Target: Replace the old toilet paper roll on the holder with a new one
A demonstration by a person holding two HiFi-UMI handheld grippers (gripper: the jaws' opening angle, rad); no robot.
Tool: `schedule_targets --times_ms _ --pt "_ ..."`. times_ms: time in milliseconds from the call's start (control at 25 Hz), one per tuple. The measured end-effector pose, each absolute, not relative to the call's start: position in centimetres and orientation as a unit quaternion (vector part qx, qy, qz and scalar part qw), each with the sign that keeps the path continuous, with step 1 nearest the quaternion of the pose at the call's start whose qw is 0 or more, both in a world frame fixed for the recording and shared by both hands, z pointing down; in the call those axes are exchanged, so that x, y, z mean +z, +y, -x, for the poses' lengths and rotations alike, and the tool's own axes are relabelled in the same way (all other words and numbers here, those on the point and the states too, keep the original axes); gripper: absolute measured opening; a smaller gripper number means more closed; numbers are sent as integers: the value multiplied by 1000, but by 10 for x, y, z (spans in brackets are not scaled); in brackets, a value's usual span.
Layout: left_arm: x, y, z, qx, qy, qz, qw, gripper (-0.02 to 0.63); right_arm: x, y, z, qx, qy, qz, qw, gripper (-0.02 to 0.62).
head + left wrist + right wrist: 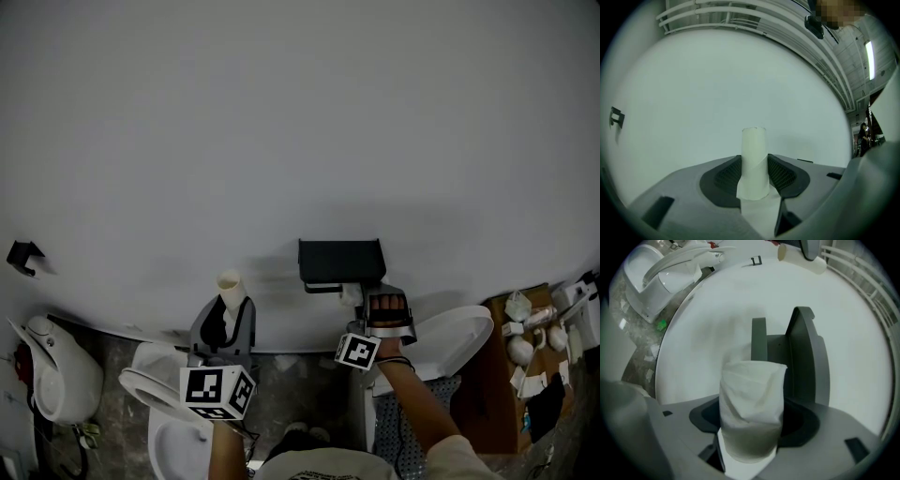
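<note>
My left gripper point(228, 311) is shut on a bare cardboard tube point(230, 284), the old roll, which stands upright between its jaws point(754, 161). It hangs in front of the white wall, left of the black holder point(340, 262). My right gripper point(362, 300) is shut on a white, slightly squashed new toilet paper roll point(752, 401), seen as a small pale patch point(351, 294) just under the holder's lower edge. In the right gripper view the dark holder point(801, 362) rises close behind the roll, and its arm carries no roll.
A small black bracket point(23, 254) is fixed to the wall at far left. White toilets point(66, 380) stand at lower left, and another toilet's lid point(459, 339) is at right. Next to it a brown box point(536, 361) holds several small white items.
</note>
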State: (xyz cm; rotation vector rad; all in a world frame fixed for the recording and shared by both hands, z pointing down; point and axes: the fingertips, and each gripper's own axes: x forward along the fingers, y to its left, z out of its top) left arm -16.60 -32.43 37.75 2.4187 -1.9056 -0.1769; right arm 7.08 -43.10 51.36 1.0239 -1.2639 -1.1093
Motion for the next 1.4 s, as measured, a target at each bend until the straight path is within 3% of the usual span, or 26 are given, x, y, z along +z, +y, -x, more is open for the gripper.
schedule_targets --times_ms 800,920,1040,1400 --pt "378 -324 183 -56 -621 -782 27 178 506 -427 -12 -493 -556 -415 526 319" --pt "379 -325 182 -56 -619 -783 29 178 510 -421 -9 -489 -569 -407 521 409" --pt "379 -326 179 -58 -616 -785 29 178 511 -411 -8 -481 -584 -408 511 439" --pt "372 -327 161 -64 -601 -796 25 178 491 -363 -14 -400 -665 -463 429 408"
